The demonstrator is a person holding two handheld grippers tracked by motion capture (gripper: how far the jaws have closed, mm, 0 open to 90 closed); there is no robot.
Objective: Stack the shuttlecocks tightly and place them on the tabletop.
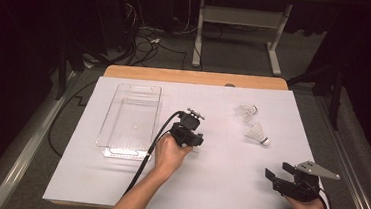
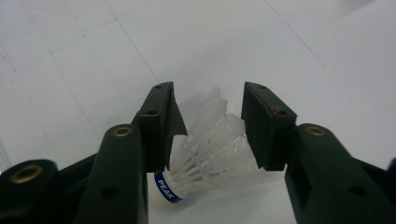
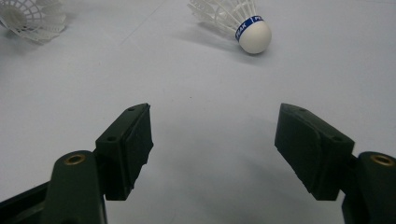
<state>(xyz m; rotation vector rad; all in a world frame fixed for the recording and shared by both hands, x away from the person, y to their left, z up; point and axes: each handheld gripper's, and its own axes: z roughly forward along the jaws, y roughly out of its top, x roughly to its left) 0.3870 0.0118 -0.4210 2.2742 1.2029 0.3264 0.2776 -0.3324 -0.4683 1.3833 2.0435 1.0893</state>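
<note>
Dark room, grey carpet, tangled cables, white desk frame.

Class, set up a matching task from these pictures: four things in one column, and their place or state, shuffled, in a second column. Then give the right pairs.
Things
1. left tongs
2. right tongs
3. clear tray
4. shuttlecock with blue band

Places or states
A. lying on the white sheet, ahead of open jaws
B. jaws either side of a shuttlecock's feathers
C. at the left of the sheet, nothing in it
D. wide open above bare sheet

Pairs: 1-B, 2-D, 3-C, 4-A
</note>
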